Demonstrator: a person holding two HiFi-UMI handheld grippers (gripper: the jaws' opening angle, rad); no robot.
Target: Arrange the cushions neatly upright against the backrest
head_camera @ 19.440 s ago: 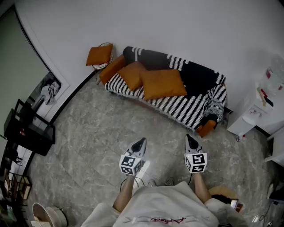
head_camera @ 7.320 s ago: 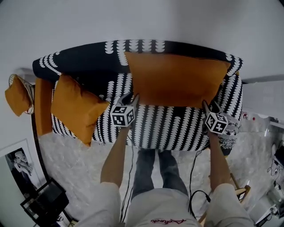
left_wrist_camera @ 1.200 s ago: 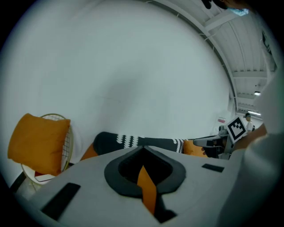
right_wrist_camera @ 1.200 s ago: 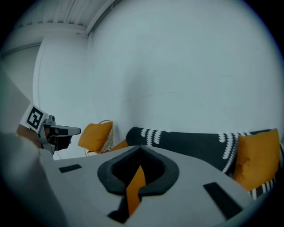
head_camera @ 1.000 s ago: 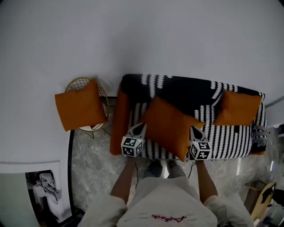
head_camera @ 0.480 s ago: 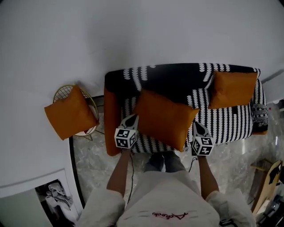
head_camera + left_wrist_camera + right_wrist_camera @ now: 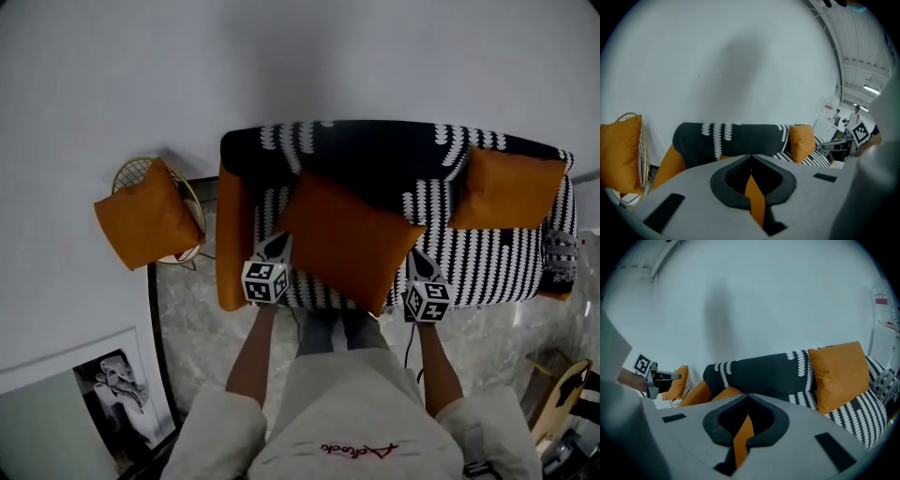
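Head view: your left tool (image 7: 277, 242) and right tool (image 7: 418, 259) are both clamped on the big cushion (image 7: 349, 239), one at its left corner, one at its right. The cushion hangs cornerwise between them over the left half of the sofa (image 7: 375, 155) seat, in front of the dark backrest. You cannot tell here whether it rests on the seat. A small cushion (image 7: 509, 187) stands against the backrest at the sofa's right end. A third cushion (image 7: 145, 214) sits on the wire stand (image 7: 131, 171) left of the sofa, by the wall.

Left gripper view: your left tool (image 7: 751, 160) has its jaws closed together with a fold of the big cushion's (image 7: 754, 199) orange fabric pinched between them. Beyond it is the backrest (image 7: 740, 140), with the small cushion (image 7: 802, 143) upright at its far end. The third cushion (image 7: 618, 154) is at the left edge.

Right gripper view: your right tool (image 7: 748, 401) is likewise closed tight on a strip of the big cushion (image 7: 742, 434). The small cushion (image 7: 839, 373) leans upright against the backrest (image 7: 759, 373) just to the right. Your left tool's marker cube (image 7: 642, 364) shows far left.
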